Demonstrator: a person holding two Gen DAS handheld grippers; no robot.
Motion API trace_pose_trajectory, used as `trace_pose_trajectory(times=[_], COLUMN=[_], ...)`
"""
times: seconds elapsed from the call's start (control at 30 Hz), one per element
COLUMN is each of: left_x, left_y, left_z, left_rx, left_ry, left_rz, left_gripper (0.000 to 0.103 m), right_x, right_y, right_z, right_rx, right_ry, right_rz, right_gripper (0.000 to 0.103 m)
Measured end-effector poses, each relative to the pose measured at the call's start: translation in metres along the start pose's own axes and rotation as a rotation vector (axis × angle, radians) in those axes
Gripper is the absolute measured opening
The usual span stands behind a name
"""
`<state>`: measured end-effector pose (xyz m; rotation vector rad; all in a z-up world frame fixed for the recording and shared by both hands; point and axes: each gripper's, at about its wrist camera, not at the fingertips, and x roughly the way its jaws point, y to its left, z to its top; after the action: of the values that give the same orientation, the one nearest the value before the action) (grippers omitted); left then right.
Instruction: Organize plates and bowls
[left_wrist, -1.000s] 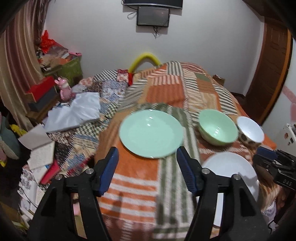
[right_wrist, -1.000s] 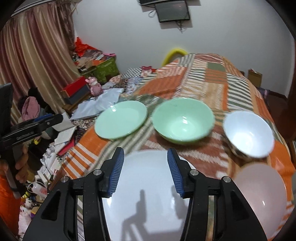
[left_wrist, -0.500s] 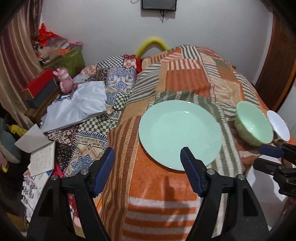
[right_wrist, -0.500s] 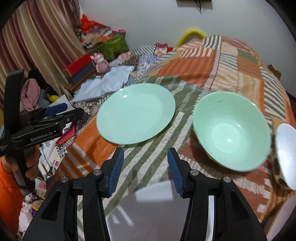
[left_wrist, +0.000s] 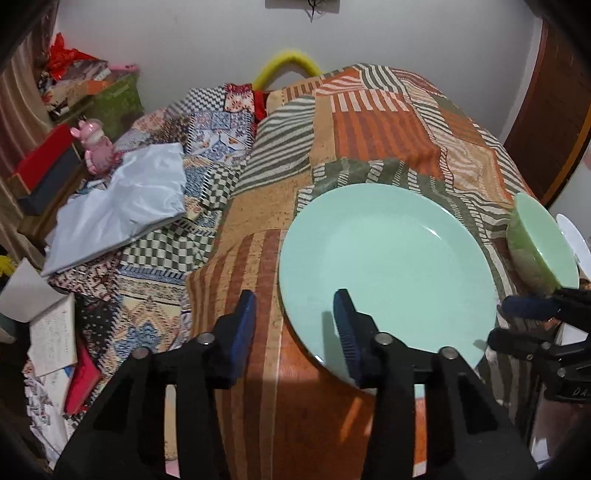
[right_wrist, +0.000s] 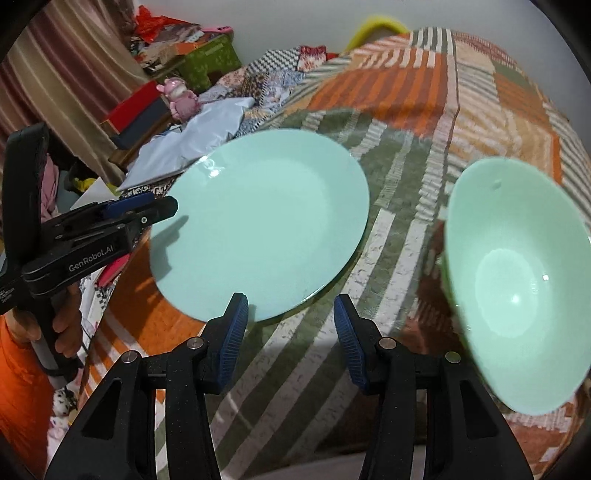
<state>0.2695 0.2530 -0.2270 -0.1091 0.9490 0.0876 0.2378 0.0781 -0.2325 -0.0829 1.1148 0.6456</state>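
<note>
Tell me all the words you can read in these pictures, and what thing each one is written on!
"GenRobot.AI": white letters on the black body of the left gripper, seen from the right wrist view.
"DA...": white letters on the black body of the right gripper, cut off at the edge of the left wrist view.
Small white print low on the left gripper's handle: too small to read.
Open notebook beside the bed: handwriting too blurred to read.

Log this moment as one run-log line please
left gripper: open, at green plate near rim | right gripper: open, between plate and green bowl | nothing held
</note>
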Motion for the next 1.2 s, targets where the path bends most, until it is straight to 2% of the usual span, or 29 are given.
trace_pose_trajectory(times=[0.13, 0.3, 0.47, 0.5, 0.53, 0.57, 0.67, 0.77, 0.8, 0.9, 0.93, 1.03, 1.2], left_x=[0.010, 0.012, -0.006, -0.011, -0.018, -0.026, -0.044, -0.049, -0.047, -0.036, -0.030, -0.013, 0.012], left_y=[0.003, 0.002, 0.002, 0.000, -0.004, -0.011, -0.030, -0.024, -0.017, 0.004, 0.012, 0.022, 0.023], left_z=[0.001, 0.001, -0.008, -0.010, -0.013, -0.017, -0.023, -0.022, -0.020, -0.014, -0.011, -0.005, -0.001], left_rx=[-0.009, -0.008, -0.008, 0.000, 0.014, 0.033, 0.103, 0.068, 0.041, -0.055, -0.086, -0.120, -0.110], left_ry=[0.009, 0.003, -0.015, -0.021, -0.020, -0.022, -0.050, -0.058, -0.056, -0.031, -0.026, -0.008, 0.013], left_rz=[-0.050, -0.054, -0.068, -0.088, -0.148, -0.168, -0.107, -0.074, -0.059, -0.027, -0.021, -0.014, -0.058], left_gripper=[0.030, 0.029, 0.029, 0.019, 0.014, 0.014, 0.014, 0.014, 0.018, 0.039, 0.041, 0.041, 0.039], right_x=[0.002, 0.004, -0.001, -0.001, -0.002, -0.003, -0.004, -0.007, -0.009, -0.012, -0.011, -0.004, 0.003], right_y=[-0.003, -0.006, -0.004, -0.002, 0.002, 0.004, 0.002, -0.004, -0.004, -0.003, -0.003, -0.008, -0.007], right_z=[0.005, 0.007, 0.004, 0.003, 0.001, 0.000, -0.005, -0.006, -0.006, -0.005, -0.002, 0.001, 0.005], right_rx=[0.033, 0.050, 0.026, 0.017, 0.016, 0.015, 0.044, 0.052, 0.039, -0.007, -0.009, 0.012, 0.018], right_ry=[-0.014, 0.004, 0.017, 0.021, 0.026, 0.029, 0.040, 0.039, 0.032, 0.020, 0.018, 0.022, 0.009], right_rz=[0.005, 0.013, 0.038, 0.058, 0.075, 0.082, 0.100, 0.096, 0.078, 0.023, 0.021, 0.029, 0.017], right_gripper=[0.042, 0.035, 0.028, 0.028, 0.028, 0.028, 0.028, 0.029, 0.029, 0.030, 0.030, 0.030, 0.030])
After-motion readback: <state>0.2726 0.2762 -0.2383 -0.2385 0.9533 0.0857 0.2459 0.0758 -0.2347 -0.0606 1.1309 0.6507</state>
